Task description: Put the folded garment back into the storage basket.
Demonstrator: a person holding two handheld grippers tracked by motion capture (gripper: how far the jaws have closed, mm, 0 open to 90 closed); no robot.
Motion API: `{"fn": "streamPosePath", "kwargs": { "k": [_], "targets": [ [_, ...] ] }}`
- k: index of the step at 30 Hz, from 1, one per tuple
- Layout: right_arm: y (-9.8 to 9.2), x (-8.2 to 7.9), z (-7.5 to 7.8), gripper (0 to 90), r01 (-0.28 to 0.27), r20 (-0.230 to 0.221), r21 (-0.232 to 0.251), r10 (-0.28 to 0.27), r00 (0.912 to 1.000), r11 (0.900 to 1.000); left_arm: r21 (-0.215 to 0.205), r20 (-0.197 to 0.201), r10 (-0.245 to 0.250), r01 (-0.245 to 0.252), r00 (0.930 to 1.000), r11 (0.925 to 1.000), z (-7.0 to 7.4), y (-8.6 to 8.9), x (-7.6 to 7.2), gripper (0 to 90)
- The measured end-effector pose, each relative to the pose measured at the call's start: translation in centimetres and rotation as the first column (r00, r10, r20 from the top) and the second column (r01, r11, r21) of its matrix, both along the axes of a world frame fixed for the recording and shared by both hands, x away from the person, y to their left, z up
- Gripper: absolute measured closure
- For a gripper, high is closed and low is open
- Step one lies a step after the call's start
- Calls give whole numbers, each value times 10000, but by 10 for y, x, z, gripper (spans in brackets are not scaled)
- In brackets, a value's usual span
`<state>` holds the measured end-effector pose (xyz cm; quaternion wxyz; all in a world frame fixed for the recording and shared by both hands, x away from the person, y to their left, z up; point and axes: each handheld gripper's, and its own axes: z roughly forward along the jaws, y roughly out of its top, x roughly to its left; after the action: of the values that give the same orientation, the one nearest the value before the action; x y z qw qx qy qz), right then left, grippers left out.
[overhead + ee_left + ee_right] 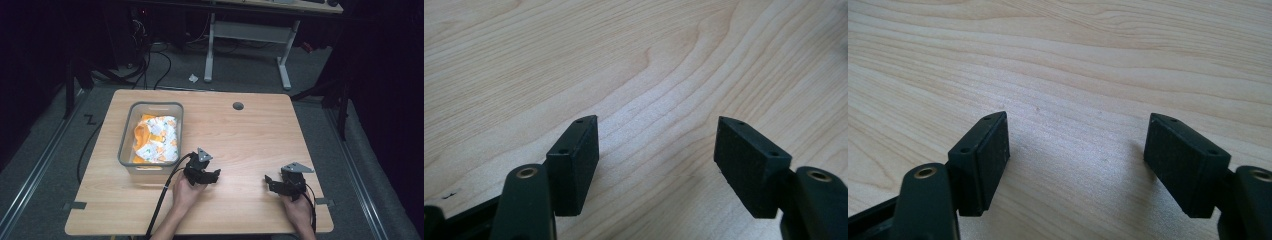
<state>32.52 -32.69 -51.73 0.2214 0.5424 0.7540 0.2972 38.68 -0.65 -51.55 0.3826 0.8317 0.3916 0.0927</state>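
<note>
A person sits at the near edge of a light wooden table (240,140), holding a black two-jaw gripper in each hand. The left gripper (216,175) rests low over the table just right of a grey plastic bin (125,135). The right gripper (269,180) sits near the table's right front corner, well apart from the bin. Each gripper's own view shows its jaws standing wide, with bare wood grain between the pads (579,165) and nothing held.

The bin stands on the left half of the table, its near end beside the left hand (186,192). Inside lies a crumpled cloth (157,140), white with a small orange and green print and an orange lining or second piece folded in. From this far off, it may be one garment or two.

The cloth looks light, soft and limp. It should sag and unfold when lifted, is not fragile, and should not slip from rubber pads. A raised fold or bunched ridge near the top of the heap looks the best place to pinch, since a flat layer would give the pads little to bite. The bin looks stiff but light enough to slide if the cloth snags.

The tabletop is smooth and bare, with a round cable hole (238,106) at the far side. Beyond lie grey carpet, loose cables and a white desk frame (250,45) in a dark room.
</note>
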Motion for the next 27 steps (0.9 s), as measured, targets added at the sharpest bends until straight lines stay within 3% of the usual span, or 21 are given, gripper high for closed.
{"fn": "streamPosePath", "kwargs": {
  "k": [11, 14, 16, 17, 27],
  "targets": [
    [0, 0, 0, 264, -4, -1, 3, 4, 10000, 10000, 306, 29, 173, -174, 9998, 9994, -4, 3, 4, 345],
    [0, 0, 0, 264, -2, -3, 5, 2, 10000, 10000, 372, 258, 174, -183, 9995, 9991, -6, 1, 4, 339],
    [0, 0, 0, 264, -3, 0, 2, 3, 10000, 10000, 577, 777, 129, -174, 9969, 9982, -10, -1, 2, 322],
    [0, 0, 0, 264, -1, -1, 4, 1, 10000, 10000, 633, 809, 168, -219, 9966, 9978, -10, -2, 1, 316],
    [0, 0, 0, 264, -5, -2, 4, 5, 10000, 10000, 610, 776, 247, -295, 9967, 9977, -10, -1, 1, 304]
  ]
}}
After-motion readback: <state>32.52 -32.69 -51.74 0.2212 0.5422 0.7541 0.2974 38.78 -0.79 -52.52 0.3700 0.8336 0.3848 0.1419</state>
